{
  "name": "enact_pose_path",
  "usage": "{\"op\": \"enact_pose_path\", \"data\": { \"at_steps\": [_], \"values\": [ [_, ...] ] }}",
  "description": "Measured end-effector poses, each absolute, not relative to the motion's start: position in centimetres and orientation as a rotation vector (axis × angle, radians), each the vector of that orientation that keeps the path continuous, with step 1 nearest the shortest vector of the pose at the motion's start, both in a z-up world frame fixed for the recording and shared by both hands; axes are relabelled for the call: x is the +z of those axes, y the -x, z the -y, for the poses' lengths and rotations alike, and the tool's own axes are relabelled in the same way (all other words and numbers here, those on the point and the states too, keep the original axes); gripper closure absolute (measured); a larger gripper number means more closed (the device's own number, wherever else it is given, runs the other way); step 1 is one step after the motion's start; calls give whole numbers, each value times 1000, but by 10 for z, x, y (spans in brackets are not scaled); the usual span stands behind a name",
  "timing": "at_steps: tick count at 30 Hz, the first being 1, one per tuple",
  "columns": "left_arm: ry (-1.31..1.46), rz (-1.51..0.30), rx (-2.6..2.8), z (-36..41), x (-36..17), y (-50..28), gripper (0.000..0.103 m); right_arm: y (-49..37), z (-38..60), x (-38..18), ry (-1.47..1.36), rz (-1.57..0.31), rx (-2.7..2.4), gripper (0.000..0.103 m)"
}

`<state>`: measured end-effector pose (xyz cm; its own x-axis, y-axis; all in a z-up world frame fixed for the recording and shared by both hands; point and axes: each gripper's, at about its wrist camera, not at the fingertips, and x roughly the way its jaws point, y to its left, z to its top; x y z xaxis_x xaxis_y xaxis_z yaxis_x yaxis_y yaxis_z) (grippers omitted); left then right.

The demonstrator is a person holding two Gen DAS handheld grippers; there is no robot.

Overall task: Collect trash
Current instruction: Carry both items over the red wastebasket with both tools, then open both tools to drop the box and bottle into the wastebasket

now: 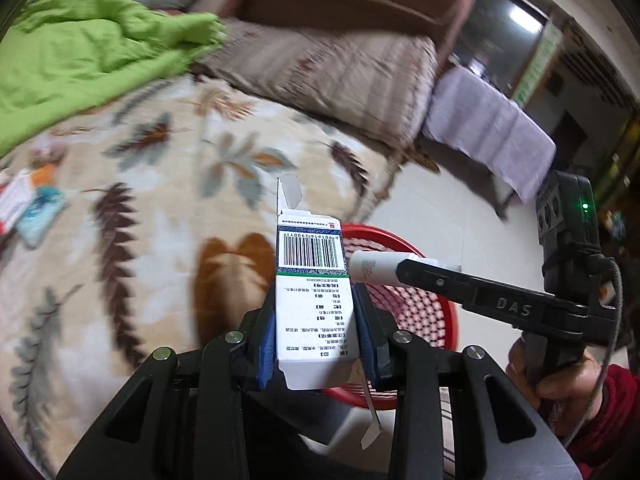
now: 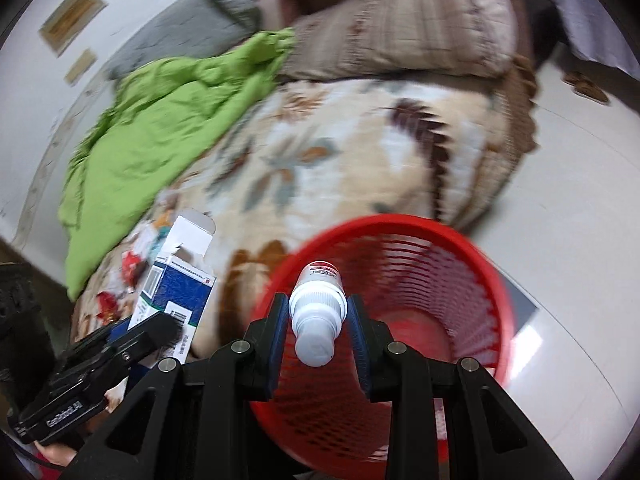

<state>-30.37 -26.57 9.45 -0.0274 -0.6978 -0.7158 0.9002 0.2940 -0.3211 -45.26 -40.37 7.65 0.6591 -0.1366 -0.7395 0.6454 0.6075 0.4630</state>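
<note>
Both tongs are loaded. Our right gripper (image 2: 318, 330) pinches a small white plastic bottle (image 2: 318, 312) by its neck, its long axis running forward along the fingers with the capped end toward the camera and the labelled body pointing out ahead. Our left gripper (image 1: 316, 340) is clamped on an opened medicine carton (image 1: 312, 292), long axis also straight ahead, barcode face up and the torn top flap standing at the far end.

What the coming move turns on is the red mesh wastebasket (image 2: 472, 280): it sits directly below and ahead of the right tongs, its mouth open under the bottle, so we judge the right hand is the nearer one and a release there should fall inside. From the left tongs the wastebasket (image 1: 412, 300) lies ahead and to the right, partly hidden behind the carton, so that side would need to swing rightward first.

Nothing stands between bottle and basket. To the left of both tongs spreads the leaf-print blanket (image 1: 160, 208), with a few more wrappers (image 1: 32, 204) lying far left, a green quilt (image 1: 80, 52) beyond them.
</note>
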Motion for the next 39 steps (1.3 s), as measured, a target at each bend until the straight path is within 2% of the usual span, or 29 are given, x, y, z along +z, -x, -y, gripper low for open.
{"op": "enact_pose_path", "data": {
  "at_steps": [2, 4, 7, 15, 19, 22, 39],
  "values": [
    [-286, -956, -1331, 280, 92, 315, 69, 463, 412, 71, -820, -722, -529, 69],
    [-297, -970, -1329, 290, 89, 318, 55, 467, 416, 70, -827, -725, -542, 66],
    [-290, -976, -1329, 291, 88, 318, 48, 469, 418, 74, -812, -719, -556, 63],
    [-221, -959, -1224, 252, 97, 288, 46, 443, 404, 88, -780, -688, -476, 61],
    [-200, -927, -1140, 222, 101, 266, 46, 414, 384, 99, -713, -686, -402, 51],
    [-167, -921, -1071, 194, 104, 247, 46, 388, 365, 104, -673, -697, -339, 48],
    [-7, -848, -613, 22, 97, 147, 43, 226, 240, 92, -420, -816, -39, 44]
  ]
}}
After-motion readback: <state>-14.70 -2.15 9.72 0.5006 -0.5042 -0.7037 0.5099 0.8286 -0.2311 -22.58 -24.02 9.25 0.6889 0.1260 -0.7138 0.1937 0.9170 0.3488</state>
